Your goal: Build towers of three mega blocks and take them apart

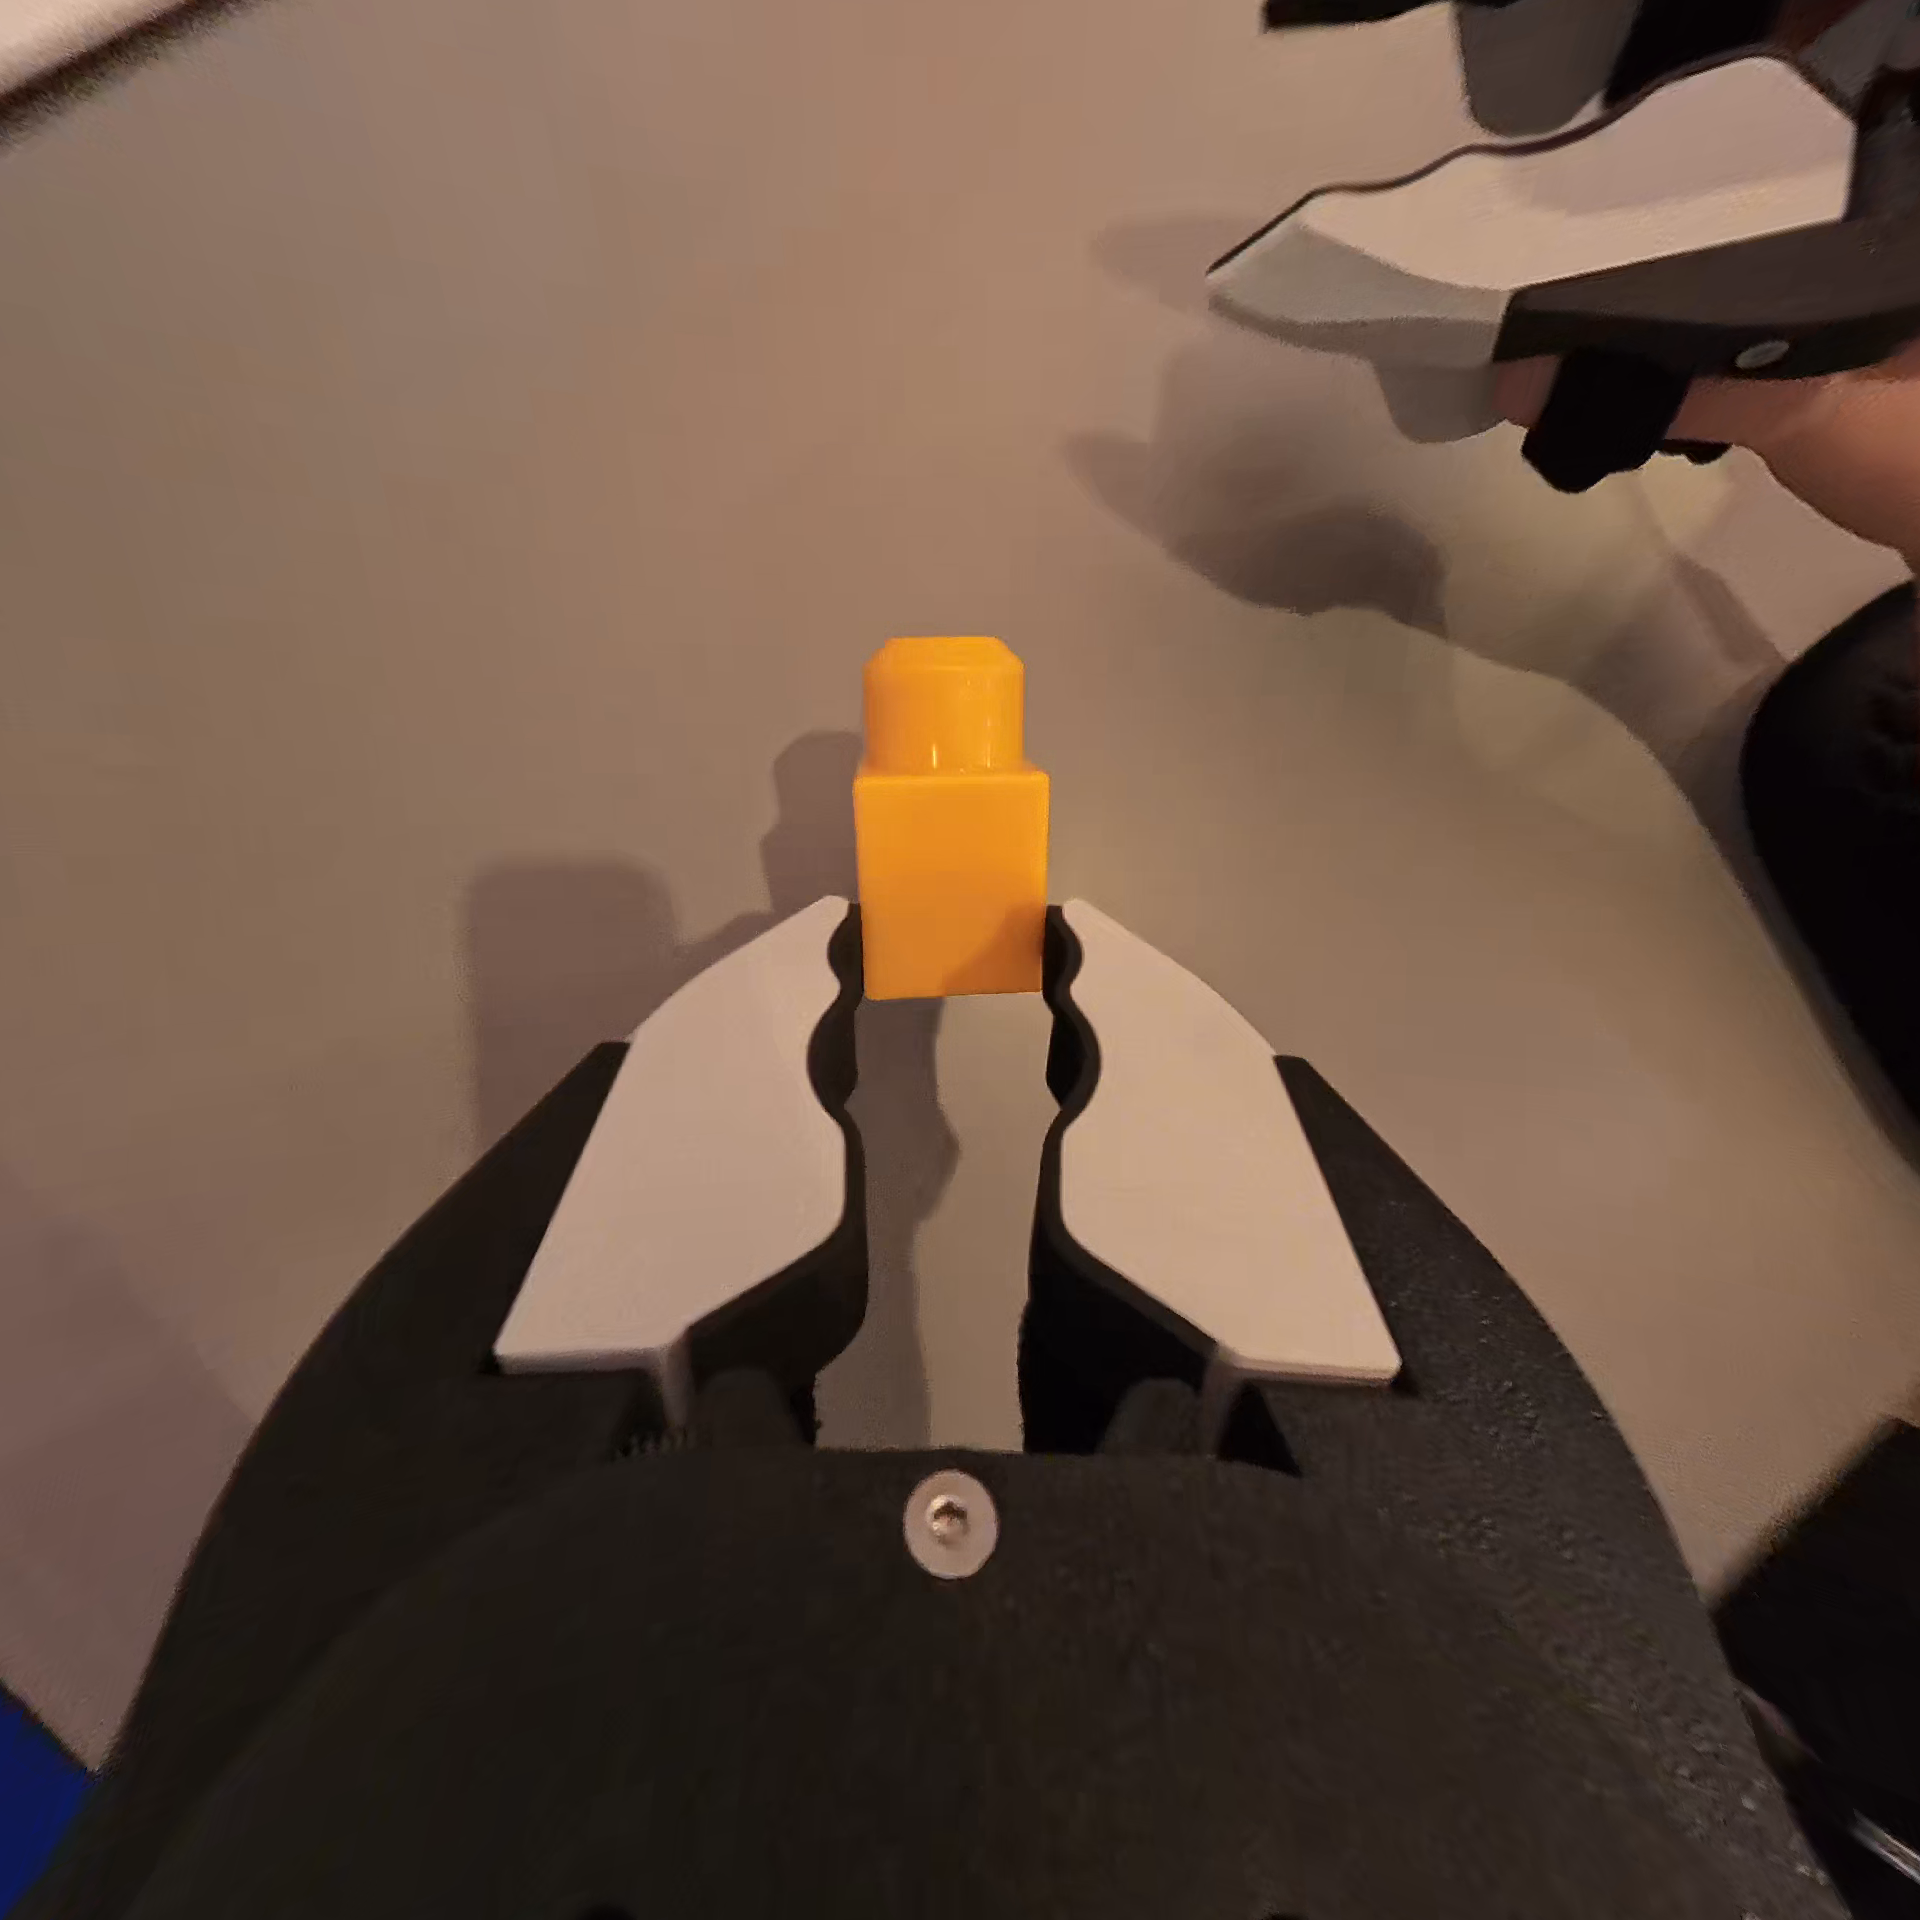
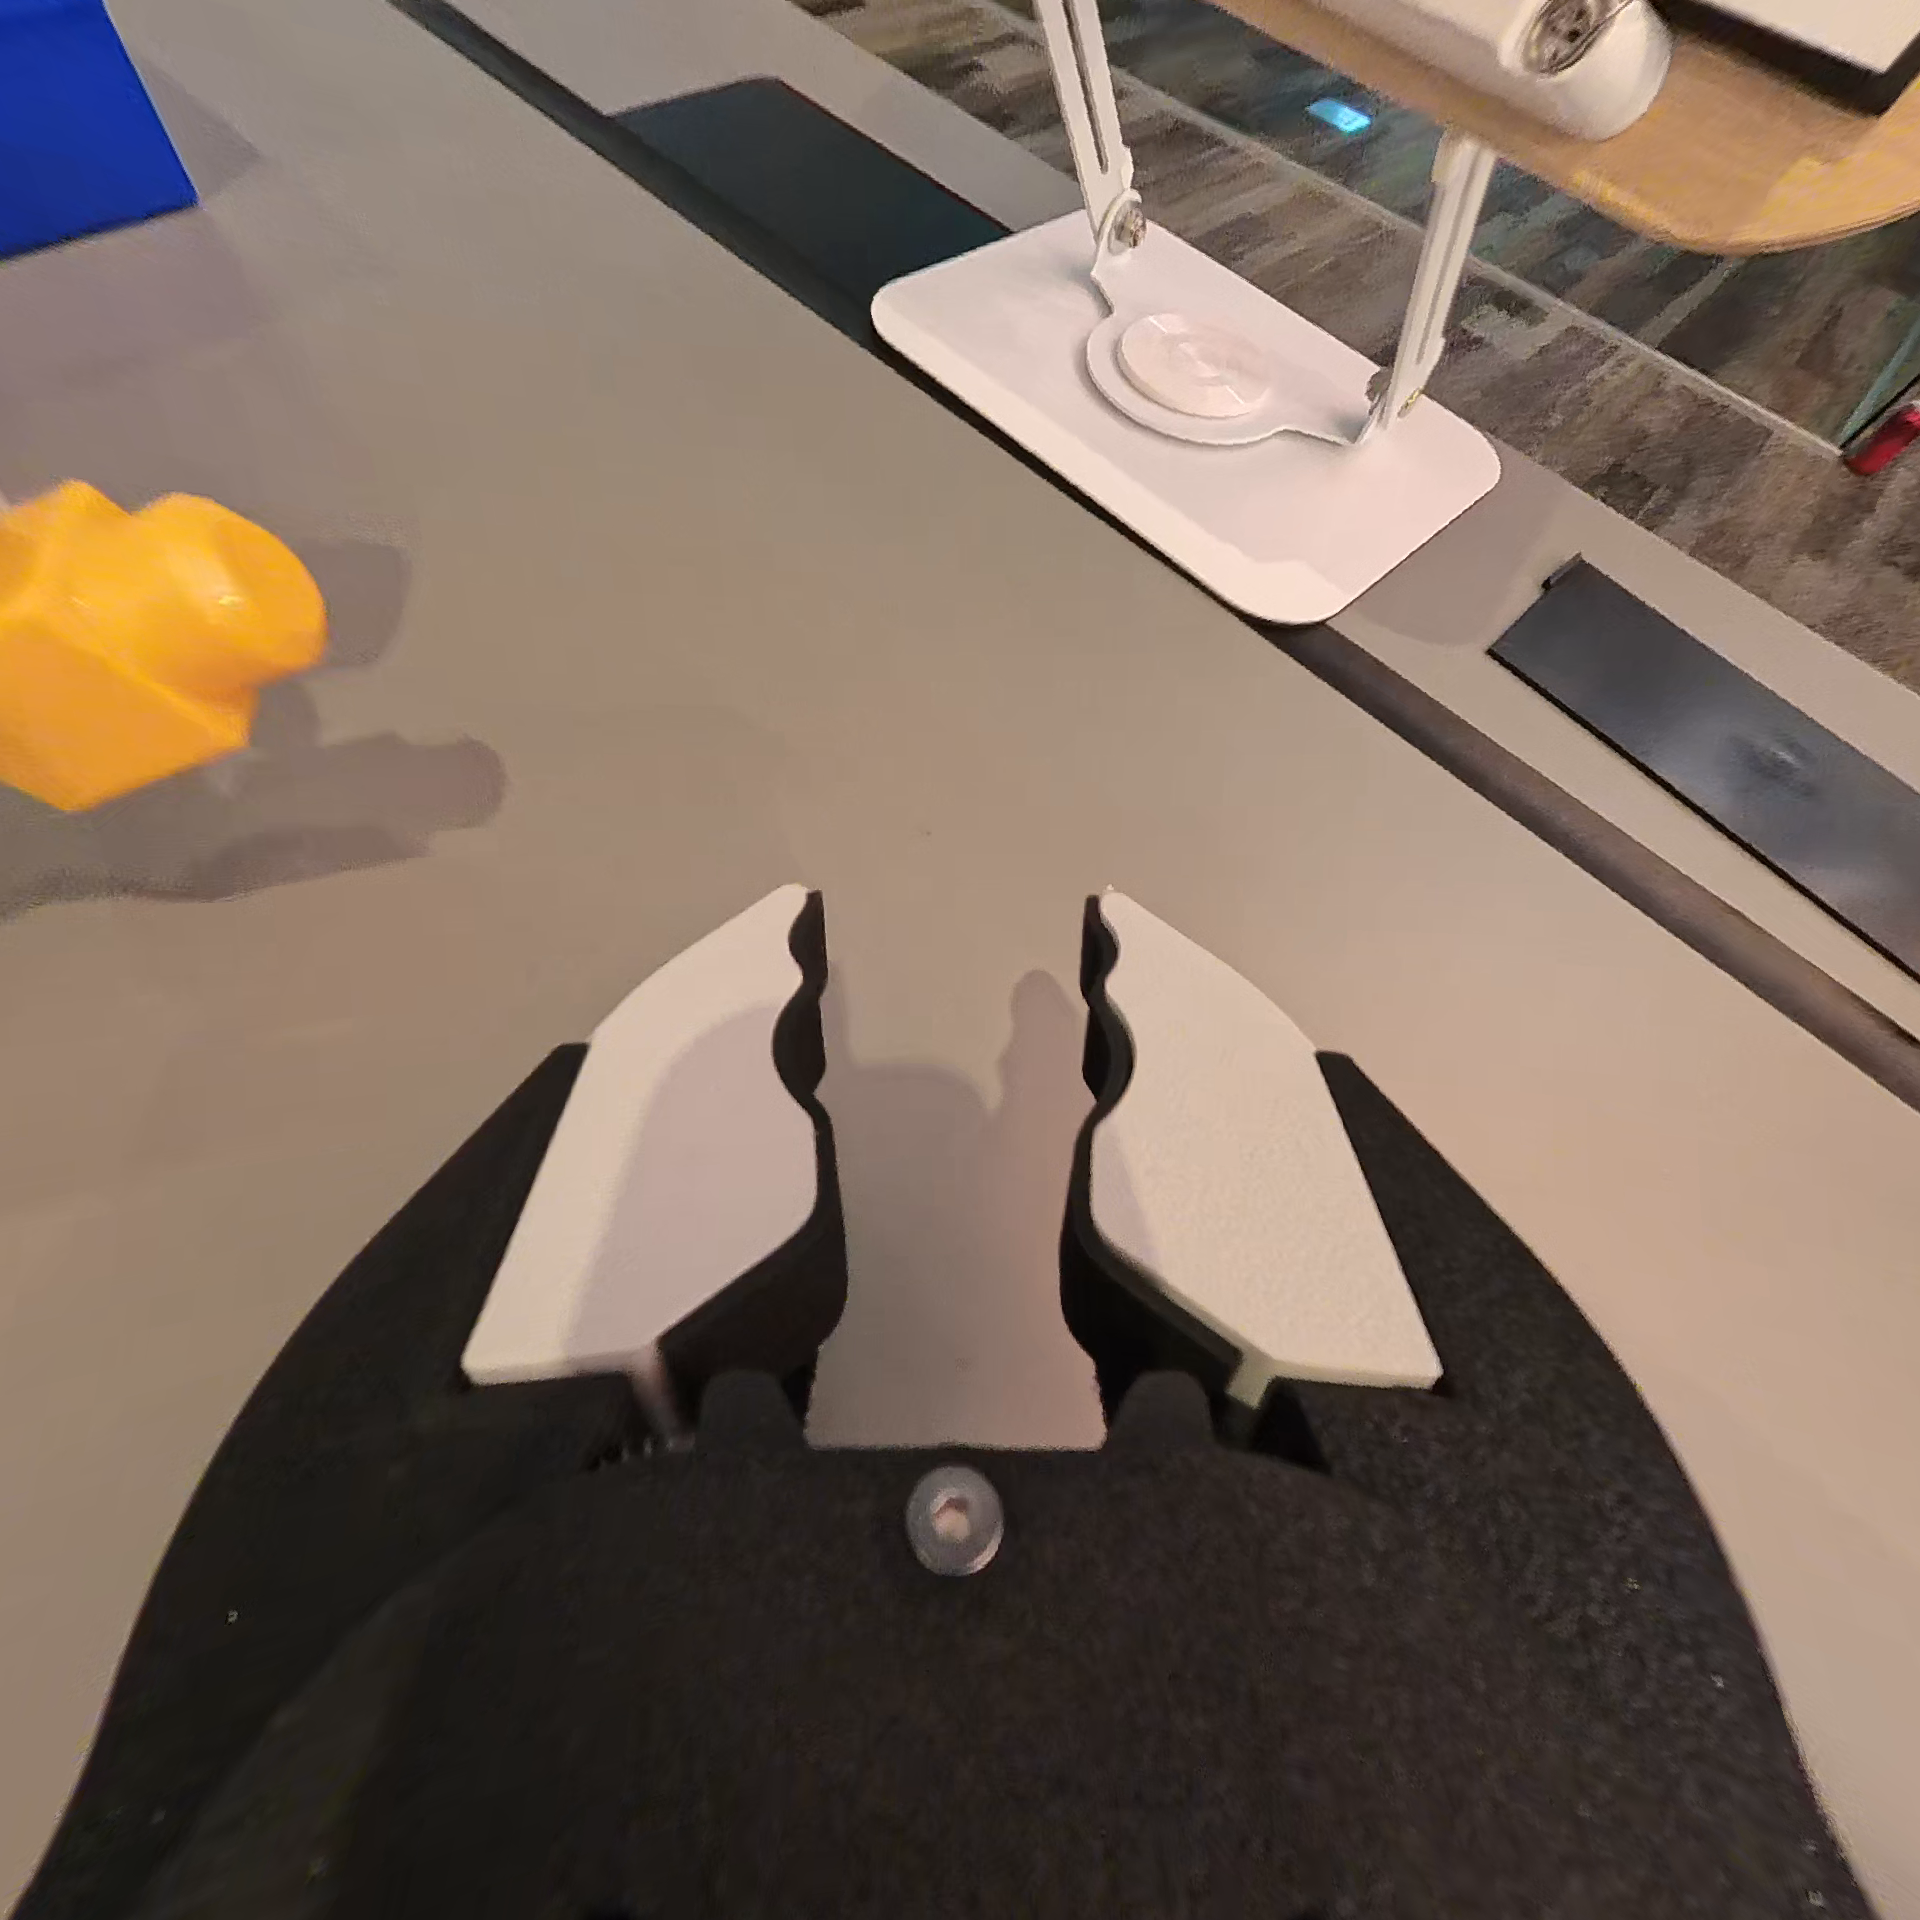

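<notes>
Above the tabletop (image 1: 520,468), the left hand-held gripper (image 1: 951,951) clamps an upright orange block (image 1: 948,883); the right hand-held gripper (image 2: 954,925) hovers level, parted and empty.

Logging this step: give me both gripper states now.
Left gripper: shut on the orange block.
Right gripper: open, holding nothing.

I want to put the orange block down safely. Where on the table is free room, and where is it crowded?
The left tool grips the orange block. Bare table lies ahead and to its left. The wide patch before the empty right tool, between that block and the white stand base, is free too. It is crowded at the far edge by the stand, and near the blue block.
</notes>
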`<state>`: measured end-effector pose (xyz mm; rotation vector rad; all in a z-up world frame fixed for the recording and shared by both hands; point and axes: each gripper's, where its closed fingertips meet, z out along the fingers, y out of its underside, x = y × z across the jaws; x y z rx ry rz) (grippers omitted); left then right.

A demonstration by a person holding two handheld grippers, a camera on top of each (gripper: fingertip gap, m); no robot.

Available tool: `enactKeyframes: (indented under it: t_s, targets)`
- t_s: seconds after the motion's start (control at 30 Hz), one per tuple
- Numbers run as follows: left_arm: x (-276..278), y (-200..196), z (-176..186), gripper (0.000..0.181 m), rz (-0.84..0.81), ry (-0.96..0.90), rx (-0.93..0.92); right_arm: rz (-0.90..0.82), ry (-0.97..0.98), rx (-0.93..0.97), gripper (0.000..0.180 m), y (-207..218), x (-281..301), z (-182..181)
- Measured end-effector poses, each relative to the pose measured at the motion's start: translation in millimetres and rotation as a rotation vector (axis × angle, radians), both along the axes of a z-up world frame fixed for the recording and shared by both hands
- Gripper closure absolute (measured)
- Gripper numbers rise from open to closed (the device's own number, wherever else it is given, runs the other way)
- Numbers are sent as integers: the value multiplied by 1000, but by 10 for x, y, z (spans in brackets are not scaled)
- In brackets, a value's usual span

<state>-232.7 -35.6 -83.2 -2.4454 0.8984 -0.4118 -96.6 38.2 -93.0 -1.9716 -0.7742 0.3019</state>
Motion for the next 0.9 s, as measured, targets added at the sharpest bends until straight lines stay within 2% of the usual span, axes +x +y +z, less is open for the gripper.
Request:
enactKeyframes:
  t_s: [0.13, 0.3, 0.47, 0.6, 0.63, 0.67, 0.7, 0.8, 0.9]
  targets:
    - [189, 79, 9, 148, -19, -57, 183, 34, 98, 10, 132, -53, -94, 166]
    - [344, 158, 131, 148, -3, -151, 358, 172, 393, -75, 120, -285, -531, 497]
    - [447, 153, 229, 148, -13, -168, 484, 193, 470, -174, 107, -357, -766, 448]
    - [495, 152, 319, 148, -1, -188, 554, 219, 495, -238, 119, -411, -878, 393]
    - [491, 157, 316, 148, 7, -182, 559, 247, 520, -248, 135, -446, -906, 422]
    - [482, 158, 299, 148, 19, -176, 554, 259, 543, -267, 142, -463, -922, 442]
    - [474, 154, 281, 147, 30, -174, 543, 257, 557, -276, 144, -458, -918, 453]
    - [425, 113, 176, 120, 42, -146, 477, 278, 567, -258, 144, -457, -897, 472]
    - [302, 27, 120, 114, 48, -128, 431, 293, 540, -254, 144, -463, -863, 455]
